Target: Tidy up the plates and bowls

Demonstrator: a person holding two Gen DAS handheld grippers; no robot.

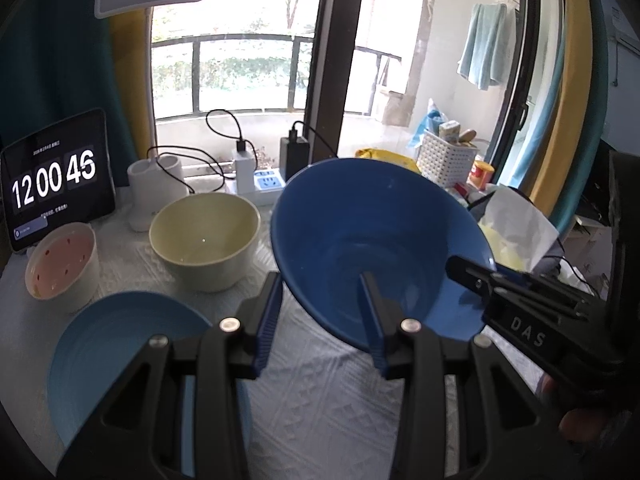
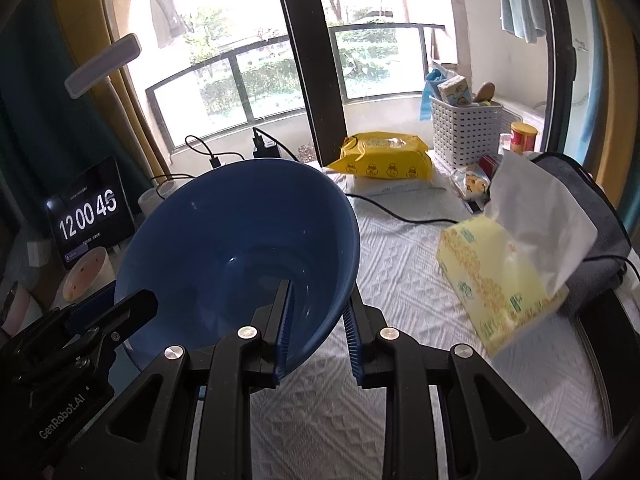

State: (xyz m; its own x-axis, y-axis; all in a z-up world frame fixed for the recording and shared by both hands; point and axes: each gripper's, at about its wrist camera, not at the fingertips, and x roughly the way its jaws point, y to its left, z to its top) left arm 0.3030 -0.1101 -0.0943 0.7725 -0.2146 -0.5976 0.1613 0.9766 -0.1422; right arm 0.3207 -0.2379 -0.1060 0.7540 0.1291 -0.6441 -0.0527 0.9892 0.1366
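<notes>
Right gripper [image 2: 316,332] clamps dark blue bowl [image 2: 240,248] rim; left gripper [image 1: 320,320] also pinches rim. Cream bowl [image 1: 204,240], light blue plate [image 1: 120,344] left of bowl; bowl tilted, empty.

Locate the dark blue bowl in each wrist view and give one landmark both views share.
Left wrist view: the dark blue bowl is right of centre, tilted, its rim between the left gripper fingers.
Right wrist view: the dark blue bowl is left of centre, its near rim clamped by the right gripper.
Shared landmark: the clock screen at the left edge.
</notes>
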